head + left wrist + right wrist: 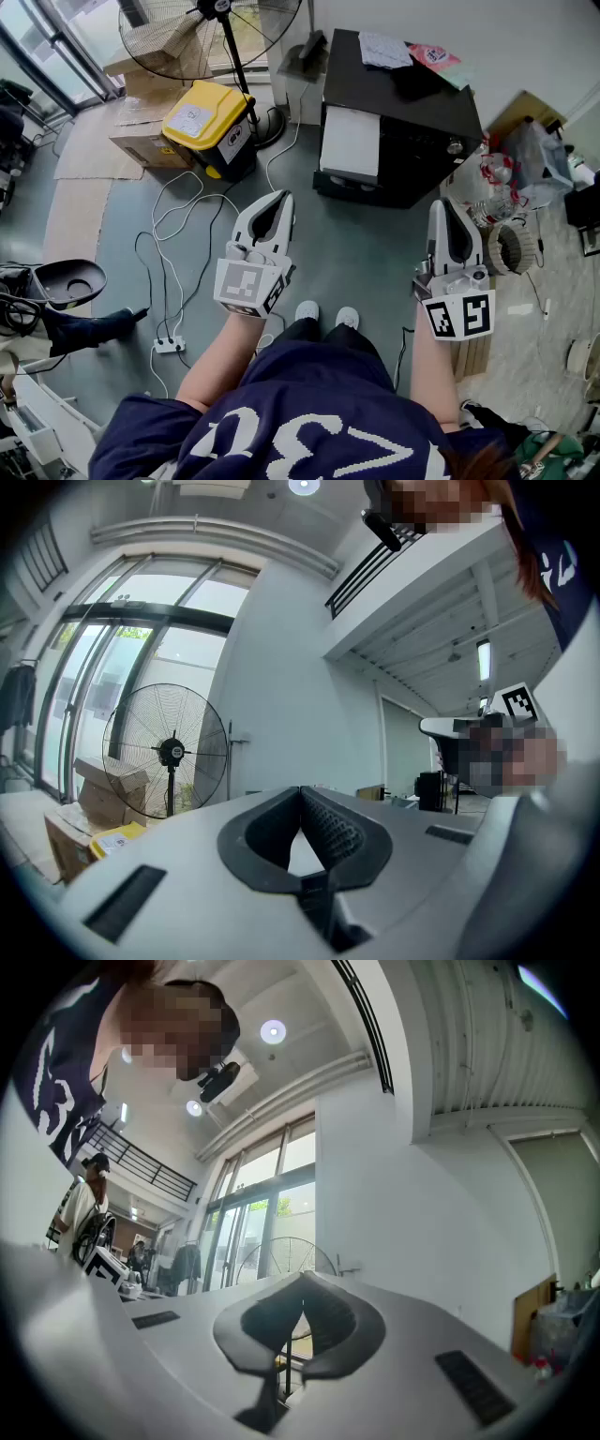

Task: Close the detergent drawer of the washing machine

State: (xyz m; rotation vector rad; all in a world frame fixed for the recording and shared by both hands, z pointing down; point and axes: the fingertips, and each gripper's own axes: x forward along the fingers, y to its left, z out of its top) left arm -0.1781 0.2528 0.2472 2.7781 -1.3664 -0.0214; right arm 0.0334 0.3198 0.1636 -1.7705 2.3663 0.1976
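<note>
Standing well back from the appliance, the person holds both tools at waist height, clear of everything. The left gripper [277,197] has its jaws brought together at the tips with nothing between them, which the left gripper view confirms. The right gripper [441,202] is likewise closed and empty, angled slightly upward.

Beyond the grippers lies open floor with loose white cables [178,216] running to a power strip [169,345]. Farther on stands the washing machine [412,103], a black cabinet seen from above, with a white panel [350,143] projecting from the face turned towards the person. Whether that panel is the detergent drawer cannot be confirmed from this angle. A yellow bin [206,117] and a standing fan [211,28] sit to the left of the machine.

Assessment: the task has not started; the approach comes first. Recommended method: step forward clear of the cables, lower one gripper to drawer height, keep its jaws closed, place the blunt tips flat against the middle of the drawer front and push straight in along the slide. An off-centre push risks jamming the drawer.
</note>
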